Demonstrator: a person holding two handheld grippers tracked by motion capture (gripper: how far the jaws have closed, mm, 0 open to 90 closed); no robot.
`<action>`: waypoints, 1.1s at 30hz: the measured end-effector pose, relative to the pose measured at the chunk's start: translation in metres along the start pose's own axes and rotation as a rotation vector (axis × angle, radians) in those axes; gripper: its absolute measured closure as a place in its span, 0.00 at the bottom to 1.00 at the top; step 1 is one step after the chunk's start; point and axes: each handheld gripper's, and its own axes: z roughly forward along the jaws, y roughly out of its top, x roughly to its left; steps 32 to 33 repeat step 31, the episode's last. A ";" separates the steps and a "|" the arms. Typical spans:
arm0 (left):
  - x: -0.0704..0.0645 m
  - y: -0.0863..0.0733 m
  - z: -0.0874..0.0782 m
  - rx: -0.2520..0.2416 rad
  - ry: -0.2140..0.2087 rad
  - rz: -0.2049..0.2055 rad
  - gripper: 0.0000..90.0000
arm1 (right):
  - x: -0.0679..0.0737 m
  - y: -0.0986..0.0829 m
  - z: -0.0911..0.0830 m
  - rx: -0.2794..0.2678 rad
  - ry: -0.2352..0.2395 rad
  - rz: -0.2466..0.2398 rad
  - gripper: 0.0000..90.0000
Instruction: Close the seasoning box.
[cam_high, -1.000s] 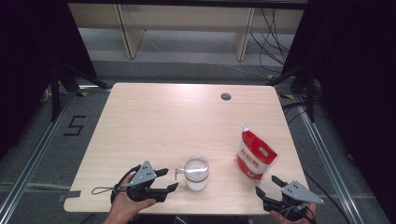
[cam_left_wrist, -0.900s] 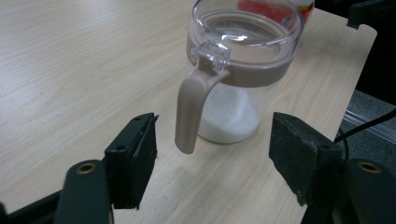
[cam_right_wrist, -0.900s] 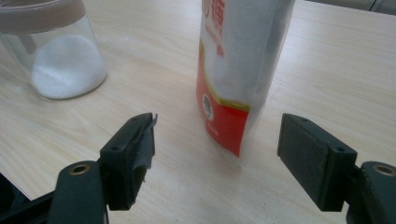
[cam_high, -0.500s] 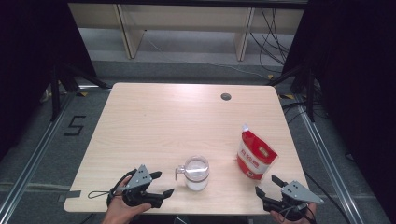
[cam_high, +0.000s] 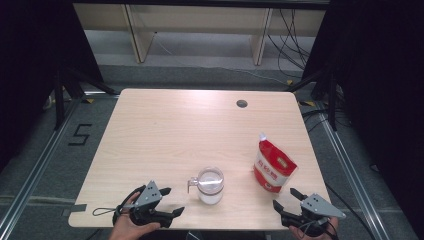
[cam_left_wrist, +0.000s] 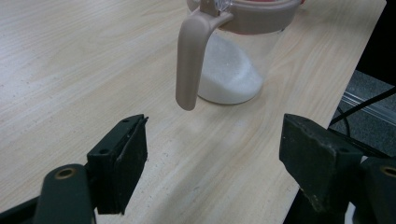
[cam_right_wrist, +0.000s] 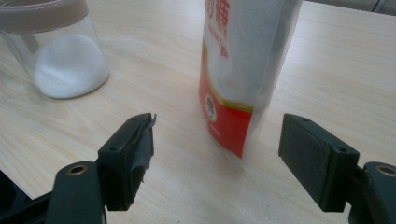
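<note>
At the near left corner of the desk (cam_high: 165, 125), the left tongs (cam_high: 172, 201) rest low in the person's left hand (cam_high: 131, 229), jaws spread wide and holding nothing. They point toward the jug (cam_high: 210, 185), a clear lidded vessel partly filled with white granules, which stands upright near the front edge just to their right. Its handle (cam_high: 192, 183) sticks out on the side facing these tongs; in the left gripper view the handle (cam_left_wrist: 190, 60) hangs vertically, ahead of the gap between the jaws and slightly left of its centre, still apart from both. So the left tongs are the nearer ones to the jug, and a straight push forward along their own line would probably bring the handle between the jaws.

Farther right stands the red and white pouch (cam_high: 272, 163), upright with its long axis vertical, near the jug but not touching it. The right tongs (cam_high: 287, 199) sit at the near right corner, likewise released and empty, with the pouch (cam_right_wrist: 243, 65) just ahead and centred between the jaws. The right tongs look better placed for the pouch.
</note>
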 end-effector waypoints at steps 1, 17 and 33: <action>0.001 0.000 -0.001 0.019 0.011 0.022 0.26 | 0.004 0.000 -0.002 0.018 -0.016 0.036 0.31; 0.001 -0.011 -0.002 0.020 -0.019 -0.020 0.17 | 0.001 -0.001 0.002 0.023 0.008 -0.010 0.28; 0.002 -0.012 0.002 0.007 -0.021 -0.017 0.17 | 0.001 -0.002 0.005 0.034 0.023 -0.022 0.27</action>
